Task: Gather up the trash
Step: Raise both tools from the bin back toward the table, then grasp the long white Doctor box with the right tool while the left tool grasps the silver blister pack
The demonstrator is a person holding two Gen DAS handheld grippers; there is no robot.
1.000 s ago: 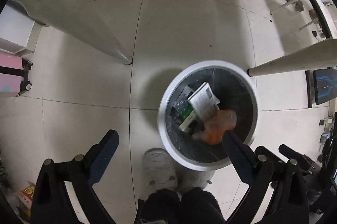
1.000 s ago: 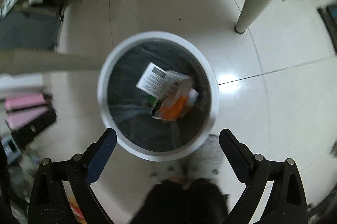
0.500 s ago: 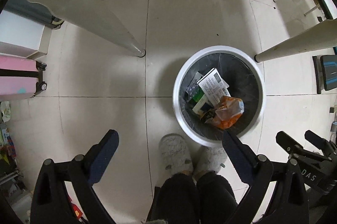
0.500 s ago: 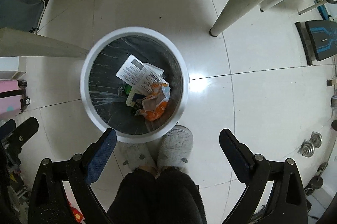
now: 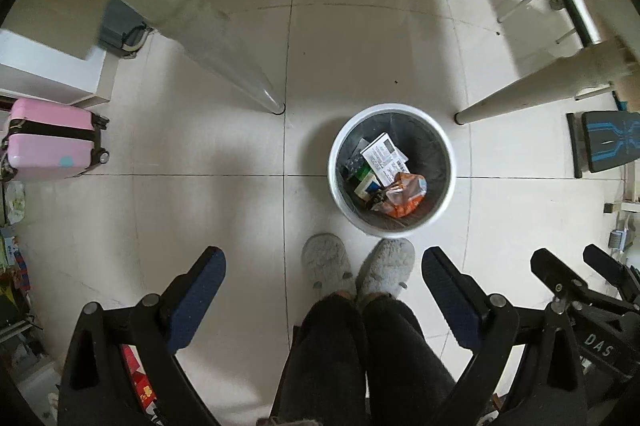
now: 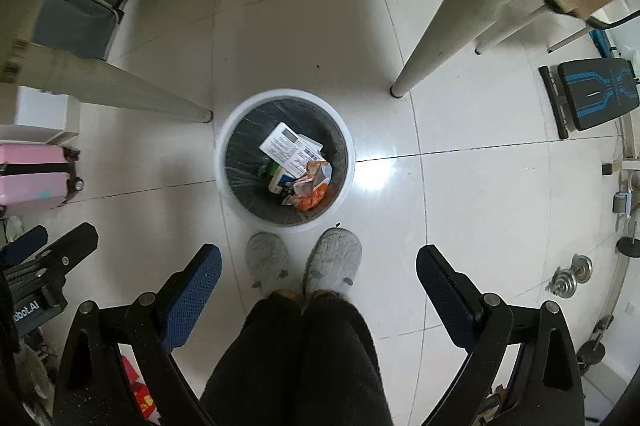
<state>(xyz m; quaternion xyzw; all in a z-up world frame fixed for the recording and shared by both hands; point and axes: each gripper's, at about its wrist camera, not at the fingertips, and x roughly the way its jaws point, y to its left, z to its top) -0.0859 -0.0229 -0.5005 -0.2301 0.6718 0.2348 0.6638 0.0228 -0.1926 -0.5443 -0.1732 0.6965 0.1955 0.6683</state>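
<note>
Both of my grippers hung high above the pale tiled floor [image 5: 208,162], and neither held anything. My left gripper [image 5: 324,284] had its blue-padded fingers [image 5: 198,290] spread wide and empty; my right gripper [image 6: 318,282] was spread just as wide, nothing between its fingers [image 6: 440,286]. From the left camera the right gripper [image 5: 576,274] showed at the lower right edge (only its black tips).

Below me stood the round white trash bin with a dark liner [image 5: 334,162], seen also from the right camera [image 6: 224,162], between two pale table legs [image 6: 440,38]. Inside it lay the trash: a crumpled orange snack wrapper [image 5: 404,196] on top toward my side, touching a white printed paper sheet [image 5: 384,156], with a green and white carton [image 5: 366,180] beside them. The same orange wrapper [image 6: 312,186] and paper [image 6: 286,146] showed from the right.

My grey fuzzy slippers [image 5: 326,264] stood side by side just beside the bin's near rim, dark trousers [image 6: 304,354] above them. A pink hard-shell suitcase [image 5: 48,140] lay well apart at the left.
</note>
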